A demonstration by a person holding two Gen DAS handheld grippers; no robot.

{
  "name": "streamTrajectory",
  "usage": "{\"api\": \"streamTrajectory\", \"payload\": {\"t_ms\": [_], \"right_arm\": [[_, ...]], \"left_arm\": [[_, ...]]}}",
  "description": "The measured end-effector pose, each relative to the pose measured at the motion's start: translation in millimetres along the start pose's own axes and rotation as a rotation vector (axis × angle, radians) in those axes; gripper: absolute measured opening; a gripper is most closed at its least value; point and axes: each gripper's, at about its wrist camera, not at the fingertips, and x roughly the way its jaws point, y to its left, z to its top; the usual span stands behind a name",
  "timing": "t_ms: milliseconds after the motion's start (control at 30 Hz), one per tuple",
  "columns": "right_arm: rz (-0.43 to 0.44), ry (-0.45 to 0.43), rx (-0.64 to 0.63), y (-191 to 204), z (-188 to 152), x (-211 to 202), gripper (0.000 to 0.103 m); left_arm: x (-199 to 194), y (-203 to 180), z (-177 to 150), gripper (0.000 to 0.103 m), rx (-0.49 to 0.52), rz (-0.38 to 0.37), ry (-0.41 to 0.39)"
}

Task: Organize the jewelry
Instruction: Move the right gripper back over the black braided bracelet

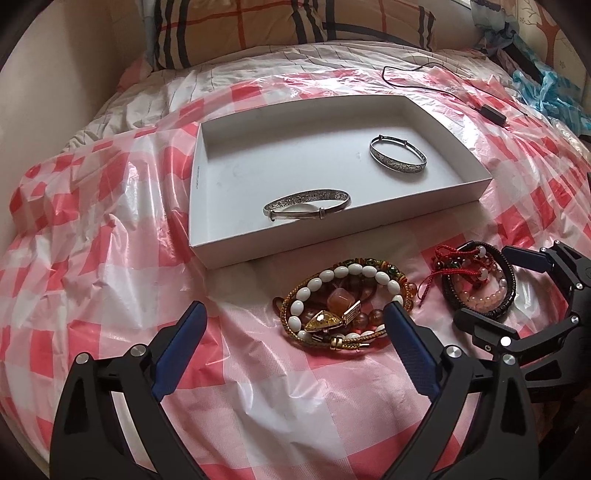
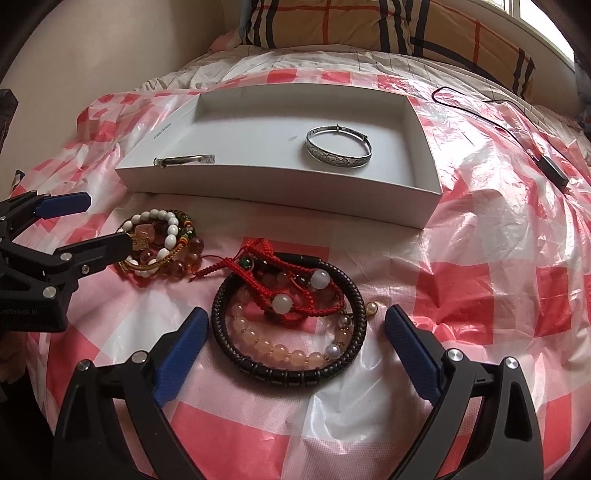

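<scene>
Red-and-white checked plastic sheeting (image 1: 92, 258) covers the bed (image 2: 295, 62), with a plaid pillow (image 1: 295, 22) at the far end. Ahead of both grippers sits a shallow white cardboard box (image 1: 221, 243), open at the top. It holds two silver bangles: one bangle (image 1: 307, 205) near the box's front wall, straight ahead of the left gripper (image 1: 295, 325), and a second bangle (image 1: 398, 154) farther back and to the right.

The left gripper stands with its blue-padded fingers (image 1: 184, 343) spread wide, holding nothing. The first pile of bracelets (image 1: 343, 306), with white oval beads, amber beads and a gold-coloured woven cord, lies just beyond its fingertips, close to the right finger.

The right gripper (image 2: 295, 332) also has its fingers apart and empty. Between its fingertips lies the second pile (image 2: 291, 317): a black braided bracelet (image 2: 280, 373) encircling a pink bead strand, with a red knotted cord (image 2: 295, 291) on top. A black cable with a small adapter (image 2: 554, 171) lies far right of the box.
</scene>
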Motion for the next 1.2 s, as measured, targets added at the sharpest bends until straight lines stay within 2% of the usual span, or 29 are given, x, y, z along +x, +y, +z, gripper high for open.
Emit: {"api": "streamTrajectory", "payload": {"t_ms": [467,600,767,867,967,1033,1100,1200], "right_arm": [[0.044,-0.019,0.054,-11.4,-3.0,0.4,0.096],[0.069,-0.027,0.074,-15.3,-3.3,0.3,0.096],[0.084,-0.034,0.084,-17.6,-3.3,-0.1,0.096],[0.083,-0.034,0.083,-17.1,-3.7,0.1,0.096],[0.085,-0.035,0.085,-17.3,-3.8,-0.1,0.096],[0.084,-0.035,0.085,-17.5,-3.8,0.0,0.096],[0.084,-0.035,0.084,-17.6,-3.8,0.0,0.096],[0.084,-0.035,0.084,-17.6,-3.9,0.1,0.096]], "left_arm": [[24.2,12.3,26.4,0.093,-0.164,0.114,0.022],[27.7,18.7,33.1,0.093,-0.213,0.161,0.005],[31.4,21.1,40.4,0.093,-0.249,0.185,-0.013],[33.0,19.7,42.1,0.093,-0.259,0.174,-0.013],[17.8,15.6,41.9,0.093,-0.276,0.157,-0.092],[11.6,11.8,42.6,0.093,-0.257,0.175,-0.124],[14.8,9.5,42.4,0.094,-0.238,0.192,-0.11],[21.9,11.5,40.6,0.094,-0.248,0.166,-0.069]]}}
